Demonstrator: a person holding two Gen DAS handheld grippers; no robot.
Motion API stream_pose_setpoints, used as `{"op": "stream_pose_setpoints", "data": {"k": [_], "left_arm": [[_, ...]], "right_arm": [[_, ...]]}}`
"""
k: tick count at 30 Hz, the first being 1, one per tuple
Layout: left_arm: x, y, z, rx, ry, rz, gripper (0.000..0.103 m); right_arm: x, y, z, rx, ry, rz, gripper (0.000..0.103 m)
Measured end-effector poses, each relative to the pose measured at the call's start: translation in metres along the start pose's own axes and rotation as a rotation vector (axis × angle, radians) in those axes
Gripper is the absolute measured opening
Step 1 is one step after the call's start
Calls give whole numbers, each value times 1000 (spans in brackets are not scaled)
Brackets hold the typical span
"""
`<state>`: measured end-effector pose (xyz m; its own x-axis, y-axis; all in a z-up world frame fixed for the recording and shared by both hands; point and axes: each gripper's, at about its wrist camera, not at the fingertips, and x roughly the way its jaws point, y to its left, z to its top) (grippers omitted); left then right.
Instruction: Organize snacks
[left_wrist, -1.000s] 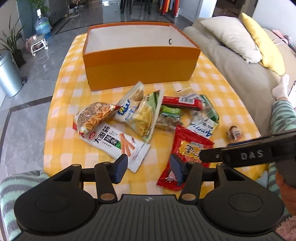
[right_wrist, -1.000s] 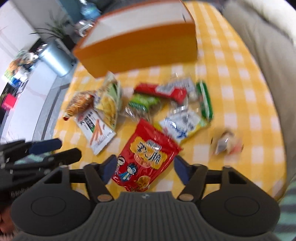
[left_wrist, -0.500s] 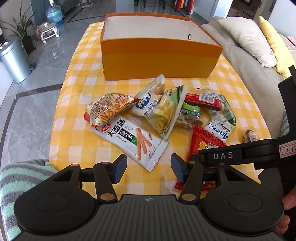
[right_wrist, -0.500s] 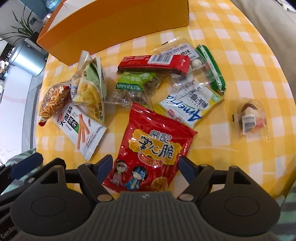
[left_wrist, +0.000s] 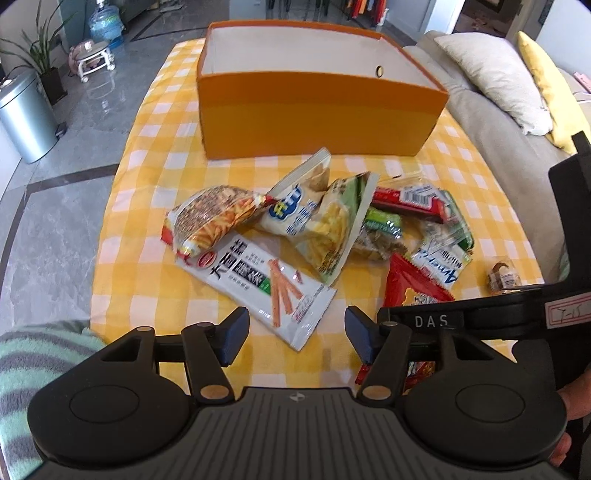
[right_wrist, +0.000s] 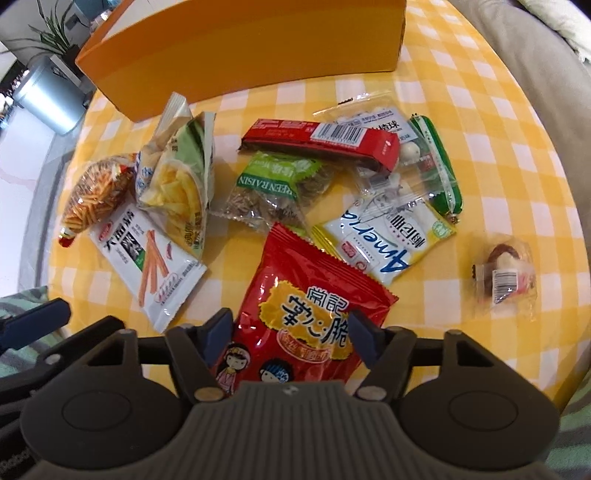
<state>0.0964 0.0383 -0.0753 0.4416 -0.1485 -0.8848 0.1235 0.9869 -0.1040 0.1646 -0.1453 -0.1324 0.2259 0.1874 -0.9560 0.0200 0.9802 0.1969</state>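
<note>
I count one orange box (left_wrist: 317, 122) on my feeds, and ten snack packets loose on the checked cloth (right_wrist: 480, 122). Two are red: one big red bag (right_wrist: 314, 310) and one long red bar (right_wrist: 321, 142). One white stick-snack packet (right_wrist: 147, 258), one raisin packet (right_wrist: 277, 188), one green tube (right_wrist: 439, 166), one small wrapped sweet (right_wrist: 504, 277). The other four are mixed crisp and candy bags. Two cushions (left_wrist: 495, 74) sit on the sofa.
</note>
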Motion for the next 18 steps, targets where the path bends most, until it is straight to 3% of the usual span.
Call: {"op": "stream_pose_setpoints", "data": {"k": [2, 4, 6, 8, 16, 17, 18], "left_arm": [[0, -2, 3, 9, -15, -12, 71], [-1, -3, 7, 8, -33, -20, 71], [-1, -3, 11, -1, -48, -30, 71], [0, -5, 15, -7, -58, -38, 71], [5, -12, 14, 20, -42, -45, 71], [6, -12, 13, 19, -35, -43, 71], [7, -11, 12, 19, -28, -41, 71]], "right_arm": [[-5, -3, 0, 3, -5, 18, 59], [-13, -8, -1, -1, -15, 44, 48], [-22, -9, -2, -14, -34, 72, 18], [-28, -11, -3, -25, -40, 96, 0], [-33, -36, -3, 58, -38, 124, 0], [-35, -42, -4, 91, -26, 135, 6], [-35, -48, -5, 129, -8, 143, 26]]}}
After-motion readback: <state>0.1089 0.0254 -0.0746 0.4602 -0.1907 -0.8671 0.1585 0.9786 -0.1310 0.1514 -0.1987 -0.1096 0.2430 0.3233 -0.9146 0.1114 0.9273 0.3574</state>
